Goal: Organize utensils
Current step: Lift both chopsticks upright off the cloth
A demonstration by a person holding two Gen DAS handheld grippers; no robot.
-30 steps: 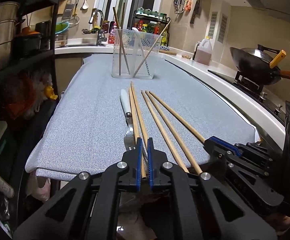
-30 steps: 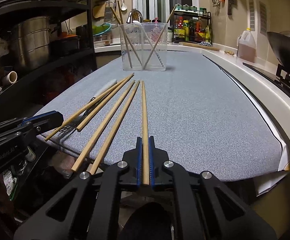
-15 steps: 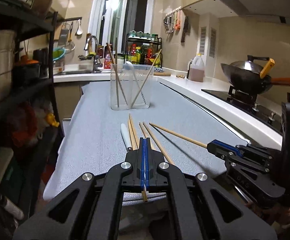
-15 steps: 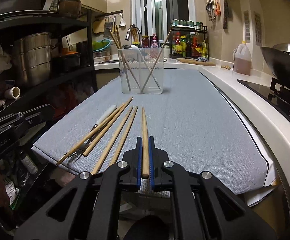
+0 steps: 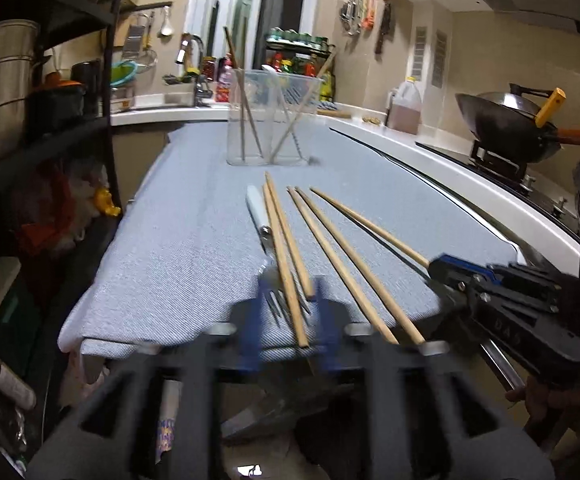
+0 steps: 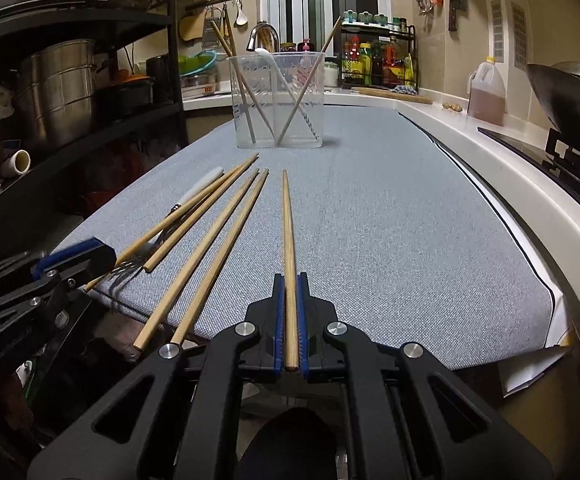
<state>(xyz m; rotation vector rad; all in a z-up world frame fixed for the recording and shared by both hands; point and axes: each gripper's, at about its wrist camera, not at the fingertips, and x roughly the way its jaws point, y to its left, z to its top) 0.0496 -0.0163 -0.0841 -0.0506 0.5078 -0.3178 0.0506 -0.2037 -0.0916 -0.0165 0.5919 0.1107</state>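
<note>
the left gripper (image 5: pixel 285 320) is smeared by motion blur in its own view, so its blue pads (image 5: pixel 249 332) are soft streaks, but they plainly stand spread with nothing between them, at the near edge of the grey mat (image 5: pixel 193 216). half a second ago they were pressed shut around a chopstick lifted off the mat; that stick now lies back among the others. the fork (image 5: pixel 267 256), its white handle pointing toward the far edge, is partly covered by the two chopsticks (image 5: pixel 285 248) crossing its tines, and their near ends overhang the mat's near edge between the blurred pads. a second pair of chopsticks (image 5: pixel 342 256) lies just to the right, also overhanging.

the right gripper (image 6: pixel 290 320) pinches a single chopstick (image 6: pixel 287 224) between its pads, the butt end flush with the back of the fingers; whether the far tip touches the mat or hangs above it cannot be told. it held the same stick in the same way in the earlier frames. in the left view its body is cut off by the right edge.

the clear container (image 6: pixel 277 100) stands near the mat's far edge holding several chopsticks and a white utensil, their lower ends hazy through the plastic. the wok (image 5: pixel 510 120) sits on the stove at the right, partly cropped in the right view.
</note>
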